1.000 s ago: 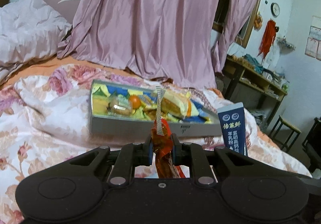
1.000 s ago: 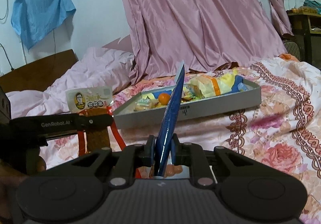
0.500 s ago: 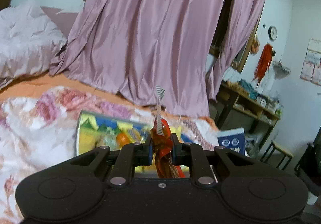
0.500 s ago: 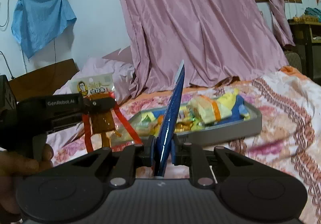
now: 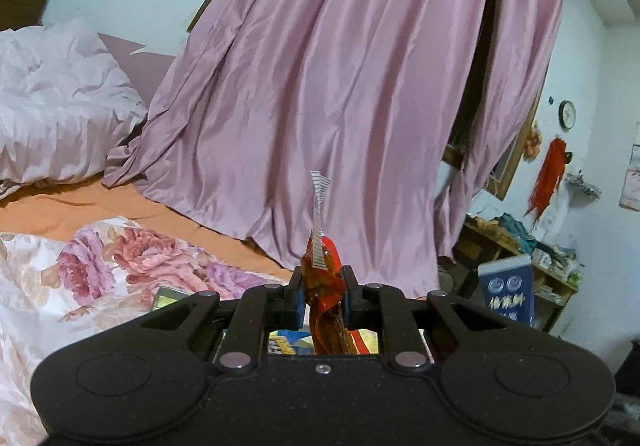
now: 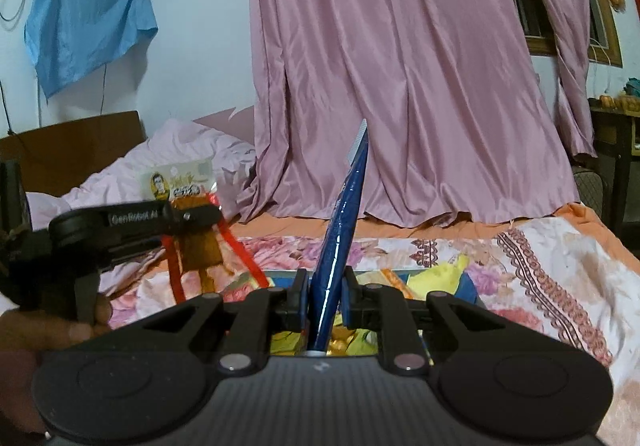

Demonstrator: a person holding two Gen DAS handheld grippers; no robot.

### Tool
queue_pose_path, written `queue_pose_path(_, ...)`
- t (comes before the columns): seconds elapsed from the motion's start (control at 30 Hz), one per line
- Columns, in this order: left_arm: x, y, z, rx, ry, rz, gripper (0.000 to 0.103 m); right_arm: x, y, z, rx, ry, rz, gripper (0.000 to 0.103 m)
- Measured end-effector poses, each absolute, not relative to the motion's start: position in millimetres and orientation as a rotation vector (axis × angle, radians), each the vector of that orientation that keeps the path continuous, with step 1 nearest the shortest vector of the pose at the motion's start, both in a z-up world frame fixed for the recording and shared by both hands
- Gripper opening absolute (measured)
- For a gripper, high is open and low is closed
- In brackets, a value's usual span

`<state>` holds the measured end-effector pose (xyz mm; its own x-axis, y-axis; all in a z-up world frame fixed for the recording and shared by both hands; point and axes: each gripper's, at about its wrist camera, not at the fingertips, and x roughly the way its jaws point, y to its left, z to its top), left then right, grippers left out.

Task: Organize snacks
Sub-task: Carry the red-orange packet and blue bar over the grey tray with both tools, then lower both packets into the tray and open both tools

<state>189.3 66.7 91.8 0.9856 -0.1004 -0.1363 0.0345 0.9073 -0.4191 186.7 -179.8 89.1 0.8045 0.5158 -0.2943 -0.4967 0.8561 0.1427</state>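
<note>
1. The left gripper (image 5: 323, 296) has its fingers pinched on a red snack packet (image 5: 326, 286), held upright in the air above the bed (image 5: 60, 286).
2. The right gripper (image 6: 325, 298) has its fingers clamped on a blue sachet (image 6: 340, 246), edge-on and upright.
3. Below both, a tray (image 6: 470, 288) of snacks sits on the flowered quilt (image 6: 560, 270), near the pink curtain (image 6: 400, 66).

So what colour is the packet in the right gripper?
Dark blue packet, glossy, pinched edge-on in the right gripper. The left wrist view shows its face best.
</note>
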Motion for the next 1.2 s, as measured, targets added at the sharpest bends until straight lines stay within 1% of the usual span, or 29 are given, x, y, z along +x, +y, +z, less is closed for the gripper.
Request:
queue_pose_path(0.3, 228.9, 91.1, 59.3, -0.492, 0.223, -0.035, 0.018, 241.9, -138.8, 80.5, -0.012, 0.379, 0.553, 0.017)
queue_pose_path(0.57, 259.0, 82.7, 40.5, -0.451, 0.29, -0.047, 0.018, 276.8, -112.5, 44.2, -0.078, 0.525, 0.565, 0.017)
queue_pose_path(0.83, 274.6, 72.8, 17.3, -0.413, 0.391, -0.035, 0.02, 297.8, -99.5, 16.6, -0.063, 0.638, 0.57, 0.017)
queue_pose_path(0.93, 275.5, 73.2, 14.0, -0.41, 0.409, -0.023, 0.026, 297.5, -100.5, 14.6, -0.054, 0.638, 0.568, 0.017)
queue_pose_path(1.0, 275.9, 73.3, 14.4, -0.4, 0.418, -0.005, 0.035, 296.3, -103.1, 15.5, -0.042, 0.634, 0.565, 0.017)
queue_pose_path(1.07, 276.0, 72.5, 14.3, -0.389, 0.425, 0.006, 0.048, 295.5, -106.4, 16.6, -0.031, 0.631, 0.562, 0.018)
queue_pose_path(1.1, 275.8, 71.5, 14.9, -0.385, 0.427, 0.01, 0.05, 293.7, -109.0, 17.2, -0.025, 0.628, 0.557, 0.018)
queue_pose_path(1.2, 274.1, 71.4, 17.6, -0.382, 0.421, 0.02, 0.062, 289.4, -116.9, 19.8, -0.002, 0.618, 0.551, 0.018)
